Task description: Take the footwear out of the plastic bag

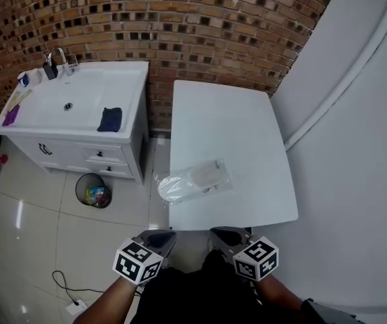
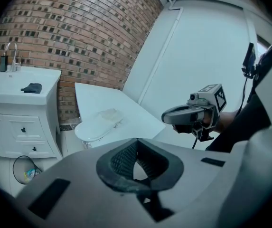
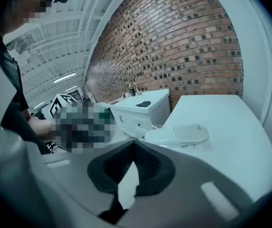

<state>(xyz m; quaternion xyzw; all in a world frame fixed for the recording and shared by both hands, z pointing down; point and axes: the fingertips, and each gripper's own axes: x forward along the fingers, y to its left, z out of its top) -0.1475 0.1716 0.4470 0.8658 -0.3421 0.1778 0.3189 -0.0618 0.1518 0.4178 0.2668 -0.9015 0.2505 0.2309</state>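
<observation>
Nearest the person, just short of the worktop, the left claw and right claw are both closed, empty. Beyond, by the worktop's front left corner, lies the bag with a white slipper inside, one end overhanging the edge.

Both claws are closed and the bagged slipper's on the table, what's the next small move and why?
Probably reach forward toward the plastic bag, opening the claws: the left claw and right claw are shut, short of the table edge, and the footwear lies untouched inside the bag.
</observation>
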